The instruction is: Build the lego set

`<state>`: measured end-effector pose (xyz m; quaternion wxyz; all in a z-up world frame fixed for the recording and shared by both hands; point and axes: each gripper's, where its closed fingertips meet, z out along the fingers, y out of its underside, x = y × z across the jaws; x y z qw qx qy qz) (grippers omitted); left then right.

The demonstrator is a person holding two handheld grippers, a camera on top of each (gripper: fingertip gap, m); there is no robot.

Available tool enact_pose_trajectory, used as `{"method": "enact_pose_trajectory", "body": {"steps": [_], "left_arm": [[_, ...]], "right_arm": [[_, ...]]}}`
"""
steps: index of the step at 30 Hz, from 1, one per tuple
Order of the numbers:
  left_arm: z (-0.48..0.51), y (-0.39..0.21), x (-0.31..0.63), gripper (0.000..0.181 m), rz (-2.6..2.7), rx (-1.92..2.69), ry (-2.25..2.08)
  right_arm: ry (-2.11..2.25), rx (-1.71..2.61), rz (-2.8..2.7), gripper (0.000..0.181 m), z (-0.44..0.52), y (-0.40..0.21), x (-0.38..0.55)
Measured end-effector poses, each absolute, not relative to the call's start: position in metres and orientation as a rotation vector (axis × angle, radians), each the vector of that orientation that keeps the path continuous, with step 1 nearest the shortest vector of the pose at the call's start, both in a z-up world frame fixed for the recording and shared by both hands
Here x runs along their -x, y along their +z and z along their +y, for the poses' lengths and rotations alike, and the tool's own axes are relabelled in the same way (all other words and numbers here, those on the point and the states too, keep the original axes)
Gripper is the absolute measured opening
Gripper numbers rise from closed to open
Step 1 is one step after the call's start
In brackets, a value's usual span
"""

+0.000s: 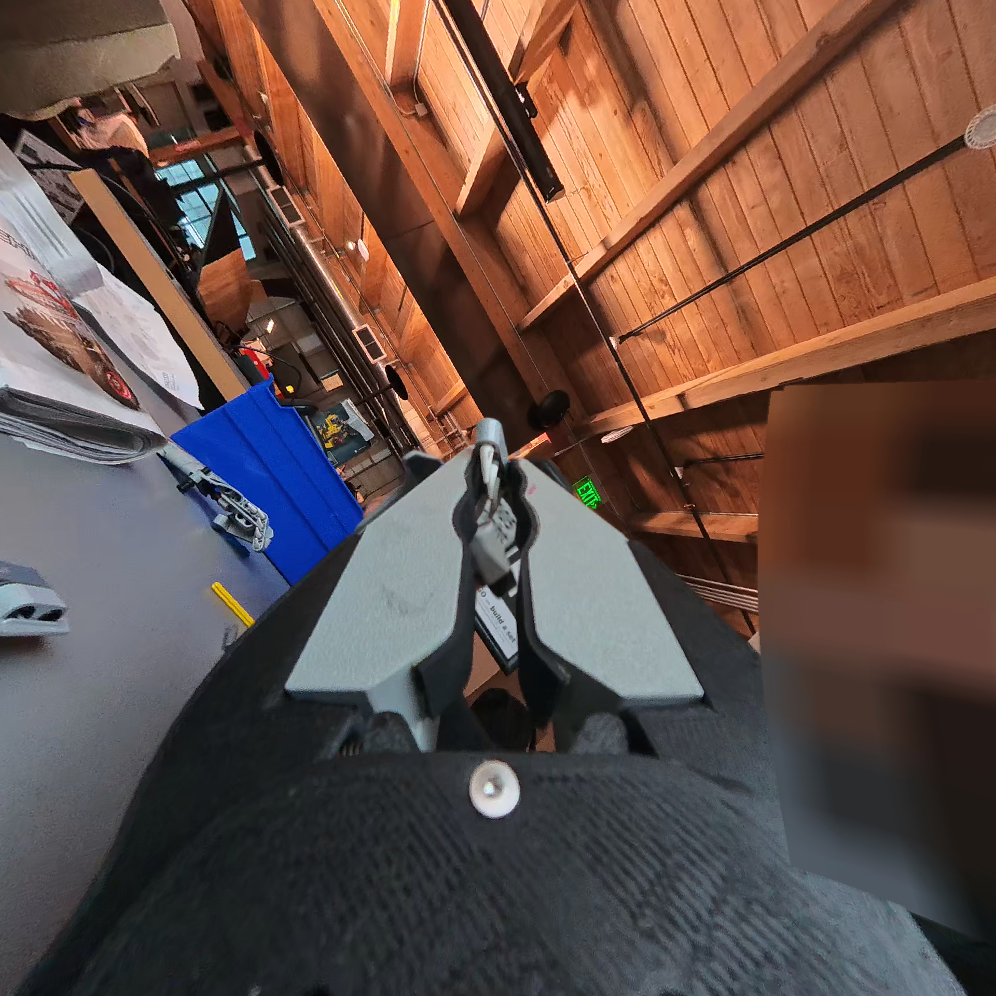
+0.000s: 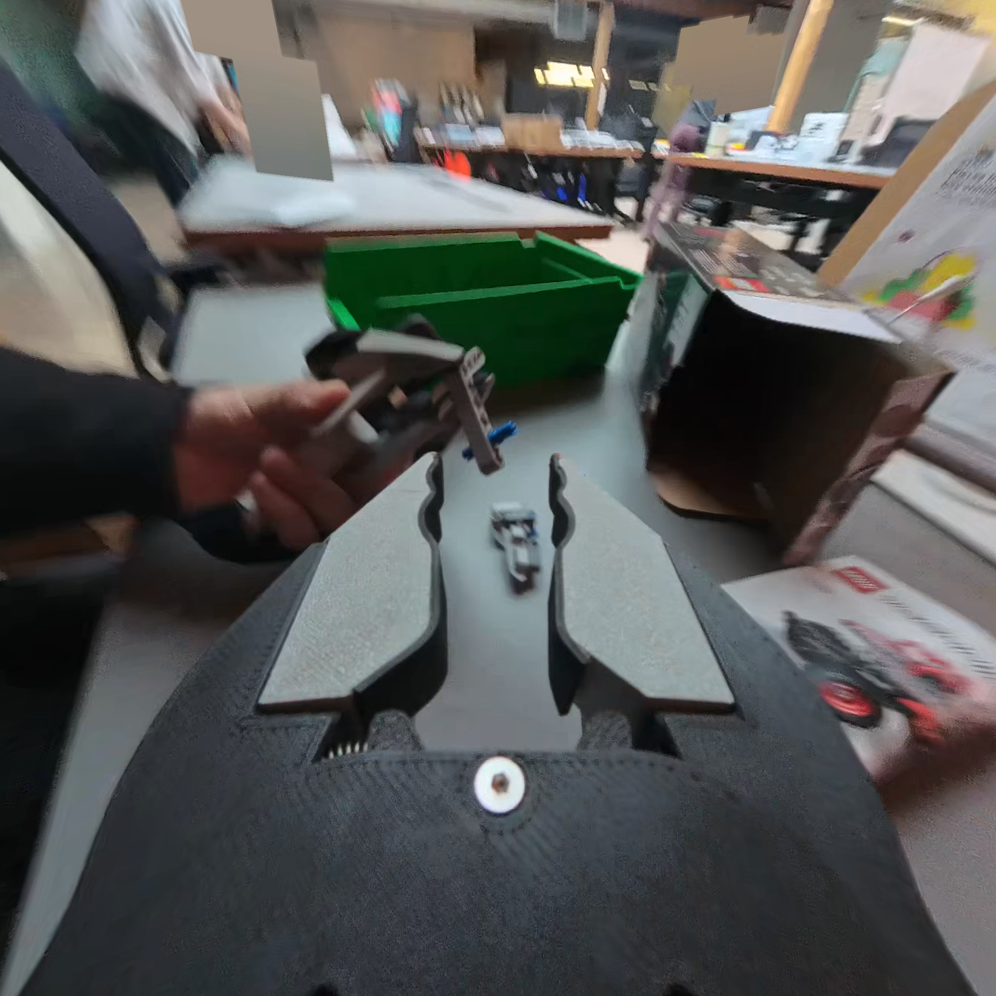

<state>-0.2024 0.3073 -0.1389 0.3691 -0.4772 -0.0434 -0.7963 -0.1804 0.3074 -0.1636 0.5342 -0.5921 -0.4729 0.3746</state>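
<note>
My left gripper [image 1: 493,466] is tilted up off the table and shut on a grey holed Lego beam [image 1: 493,531] that sits between its fingers. In the right wrist view the left gripper [image 2: 455,374] is held by a hand [image 2: 258,447], with the grey beam [image 2: 477,417] hanging down from its tips and a blue pin [image 2: 498,434] just behind it. My right gripper [image 2: 496,474] is open and empty above the table. A small grey Lego assembly [image 2: 514,544] lies on the dark table [image 2: 593,420] between its fingers. It also shows in the left wrist view [image 1: 237,512].
A green bin [image 2: 485,302] stands behind, and an open cardboard box [image 2: 754,404] lies on its side at the right. A printed Lego booklet [image 2: 862,647] lies at the near right. A blue bin [image 1: 269,463], a yellow axle [image 1: 232,603] and a stack of booklets [image 1: 54,334] show in the left wrist view. Both grippers' tips are close together, under 4 cm apart.
</note>
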Motion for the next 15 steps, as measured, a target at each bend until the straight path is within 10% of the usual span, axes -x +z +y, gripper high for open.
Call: {"method": "enact_pose_trajectory", "body": {"steps": [15], "left_arm": [[0.2982, -0.1315, 0.1937, 0.007, -0.155, 1.176, -2.027]], "right_arm": [[0.288, 1.292, -1.193, 0.013, 0.3072, -0.1673, 0.1864]]}}
